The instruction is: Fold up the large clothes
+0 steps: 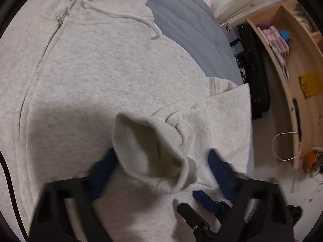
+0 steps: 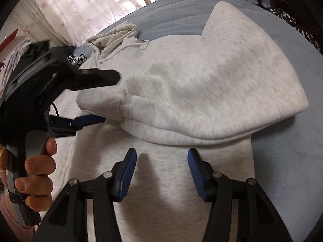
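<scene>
The right gripper hovers spread wide over the grey zip hoodie, gripping nothing. At ten o'clock, the left gripper stands parted around the sleeve cuff, not clamped. The sleeve lies folded across the body, on a blue bed cover. A wooden shelf stands at three o'clock.

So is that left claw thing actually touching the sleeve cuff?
Touching. In the right wrist view the left gripper has the sleeve cuff between its fingers, the lower blue pad pressed under it.
</scene>
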Demonstrator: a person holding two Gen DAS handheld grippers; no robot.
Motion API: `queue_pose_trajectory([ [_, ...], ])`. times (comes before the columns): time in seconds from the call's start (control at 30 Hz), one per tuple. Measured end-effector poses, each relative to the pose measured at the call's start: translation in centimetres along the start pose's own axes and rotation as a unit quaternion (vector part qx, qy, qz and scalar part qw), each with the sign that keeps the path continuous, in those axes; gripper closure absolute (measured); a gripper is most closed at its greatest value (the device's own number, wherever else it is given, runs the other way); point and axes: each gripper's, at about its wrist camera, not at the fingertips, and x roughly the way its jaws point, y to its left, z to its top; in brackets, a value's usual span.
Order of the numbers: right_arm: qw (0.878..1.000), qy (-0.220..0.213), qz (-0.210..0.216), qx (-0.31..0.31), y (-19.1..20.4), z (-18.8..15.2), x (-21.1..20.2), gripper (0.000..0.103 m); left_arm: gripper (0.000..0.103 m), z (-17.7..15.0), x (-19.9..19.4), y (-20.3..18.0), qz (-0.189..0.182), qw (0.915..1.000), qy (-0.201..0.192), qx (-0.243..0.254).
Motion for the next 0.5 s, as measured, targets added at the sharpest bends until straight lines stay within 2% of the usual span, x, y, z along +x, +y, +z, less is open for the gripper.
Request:
queue_pose_trajectory([
  [0.03,1.000,-0.001,-0.004,-0.004,0.2,0.0,0.1,0.050,0.073,0.1,0.3,-0.4,0.007,0.9999,0.000,0.010],
  [0.07,1.000,-0.001,-0.008,-0.008,0.3,0.0,0.2,0.050,0.093,0.2,0.5,-0.8,0.003,0.9998,0.002,0.018],
  [0.1,1.000,-0.002,-0.011,-0.011,0.4,0.0,0.2,0.050,0.093,0.2,0.3,-1.4,0.006,0.9995,-0.003,0.031],
  [0.17,1.000,-0.001,-0.013,-0.014,0.5,0.0,0.2,0.050,0.096,0.2,-1.1,-3.2,0.038,0.9956,-0.042,0.075],
  [0.2,1.000,-0.002,-0.013,-0.014,0.5,0.0,0.2,0.050,0.096,0.2,-2.3,-4.2,0.050,0.9912,-0.067,0.102],
  [0.3,1.000,-0.002,-0.012,-0.015,0.4,0.0,-0.1,0.050,0.096,0.8,-6.7,-5.1,0.070,0.9781,-0.138,0.140],
  [0.37,1.000,-0.003,-0.010,-0.017,0.5,0.2,-0.4,0.050,0.096,1.6,-9.5,-3.8,0.079,0.9725,-0.166,0.143],
  [0.5,1.000,-0.010,-0.004,-0.024,1.0,1.0,-1.4,0.050,0.096,3.2,-12.5,2.6,0.126,0.9710,-0.171,0.109],
])
